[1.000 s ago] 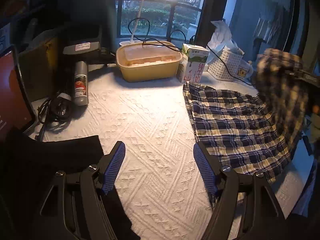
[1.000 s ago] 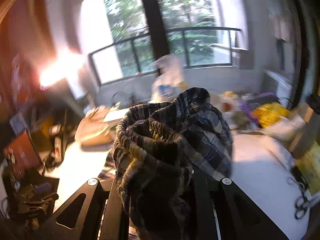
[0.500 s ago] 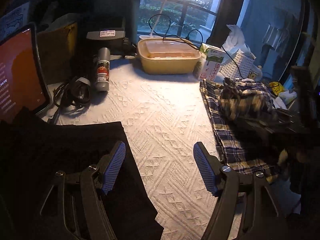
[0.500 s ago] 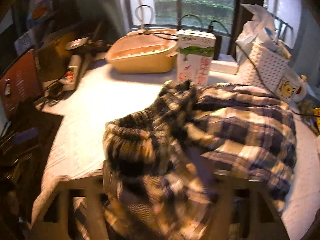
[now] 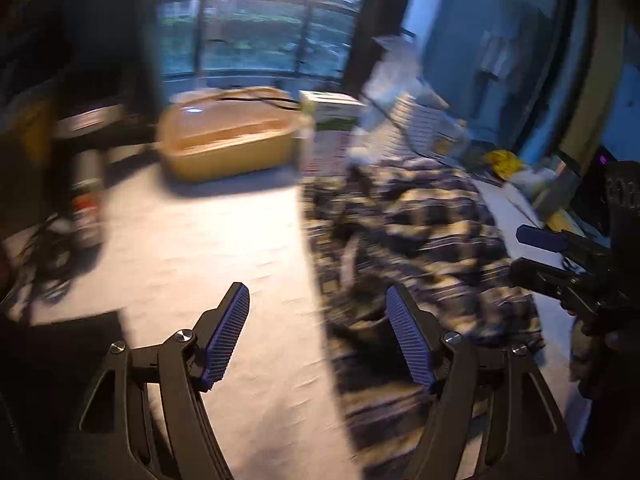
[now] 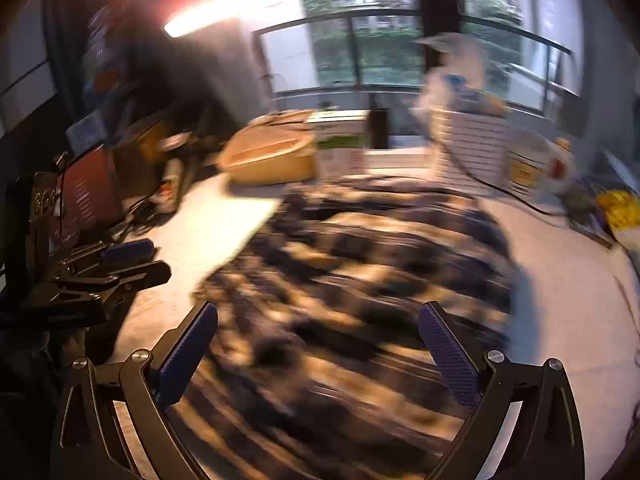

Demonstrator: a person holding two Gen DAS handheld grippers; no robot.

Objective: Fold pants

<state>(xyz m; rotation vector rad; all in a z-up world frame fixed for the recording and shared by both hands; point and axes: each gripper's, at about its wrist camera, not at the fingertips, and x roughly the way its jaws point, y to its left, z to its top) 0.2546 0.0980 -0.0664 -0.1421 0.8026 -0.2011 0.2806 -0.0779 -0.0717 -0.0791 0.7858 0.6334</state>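
The plaid pants lie crumpled on the white textured table, to the right in the left wrist view and under the camera in the right wrist view. My left gripper is open and empty, hovering at the pants' left edge. My right gripper is open and empty above the pants; it also shows in the left wrist view at the right. The left gripper shows at the left of the right wrist view. Both views are motion-blurred.
A yellow tub, a carton and a white basket stand at the table's back. A spray can and cables lie at the left. A dark cloth lies at the near left. A tablet stands left.
My right gripper has let go of the pants and opened; the pants dropped into a heap on the table. My left gripper has moved right toward the pants' edge.
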